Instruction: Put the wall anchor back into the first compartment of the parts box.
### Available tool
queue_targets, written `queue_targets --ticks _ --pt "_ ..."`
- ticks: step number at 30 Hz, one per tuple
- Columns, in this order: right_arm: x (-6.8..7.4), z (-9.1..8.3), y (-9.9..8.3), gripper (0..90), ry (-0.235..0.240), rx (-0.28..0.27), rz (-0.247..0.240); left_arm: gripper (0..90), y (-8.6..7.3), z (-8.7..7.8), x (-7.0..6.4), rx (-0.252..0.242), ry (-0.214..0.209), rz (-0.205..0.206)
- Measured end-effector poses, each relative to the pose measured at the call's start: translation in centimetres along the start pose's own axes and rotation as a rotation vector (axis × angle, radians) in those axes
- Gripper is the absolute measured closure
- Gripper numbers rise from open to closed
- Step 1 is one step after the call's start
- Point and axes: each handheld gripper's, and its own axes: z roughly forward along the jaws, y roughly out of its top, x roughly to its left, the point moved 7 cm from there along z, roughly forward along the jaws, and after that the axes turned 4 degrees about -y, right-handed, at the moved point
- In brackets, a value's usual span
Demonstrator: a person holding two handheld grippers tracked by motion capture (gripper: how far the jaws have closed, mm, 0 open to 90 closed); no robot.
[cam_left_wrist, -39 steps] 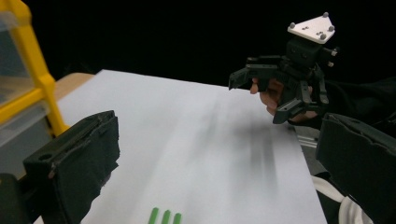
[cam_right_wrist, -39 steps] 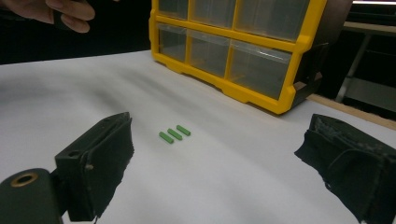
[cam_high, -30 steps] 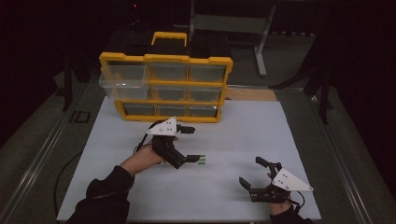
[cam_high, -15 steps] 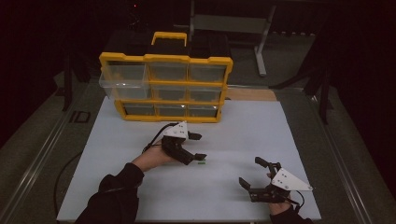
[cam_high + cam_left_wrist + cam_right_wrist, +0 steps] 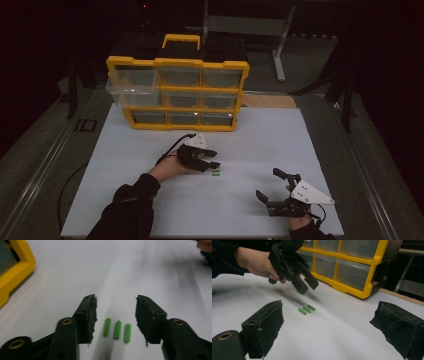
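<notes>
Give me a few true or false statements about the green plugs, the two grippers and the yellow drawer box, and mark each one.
1. Three small green plastic plugs lie side by side on the white table. True.
2. The left gripper is shut on one plug. False: its jaws stand open on either side of the plugs, and none is held.
3. The yellow plastic organizer with clear drawers stands at the far side of the table. True.
4. The right gripper holds a drawer. False: it is open and holds nothing, near the table's near edge.
5. The plugs lie inside a drawer. False: they lie on the bare table in front of the organizer.
</notes>
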Motion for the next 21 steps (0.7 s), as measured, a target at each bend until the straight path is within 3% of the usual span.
queue_targets --ticks 7,12,19,21 --pt "0.0 0.0 0.0 7.9 0.001 0.003 0.007 57.1 -1.1 1.2 0.6 0.088 0.014 -0.003" --pt "0.0 0.0 -0.1 7.9 0.001 0.004 0.009 64.8 -1.3 1.7 0.7 0.106 0.009 -0.010" --pt "-0.1 0.0 -0.1 8.0 0.001 0.007 0.009 73.0 -1.7 2.8 0.6 0.161 0.016 0.016" --pt "-0.1 0.0 -0.1 8.0 0.000 0.006 0.009 74.9 -1.7 2.9 0.7 0.158 0.014 0.014"
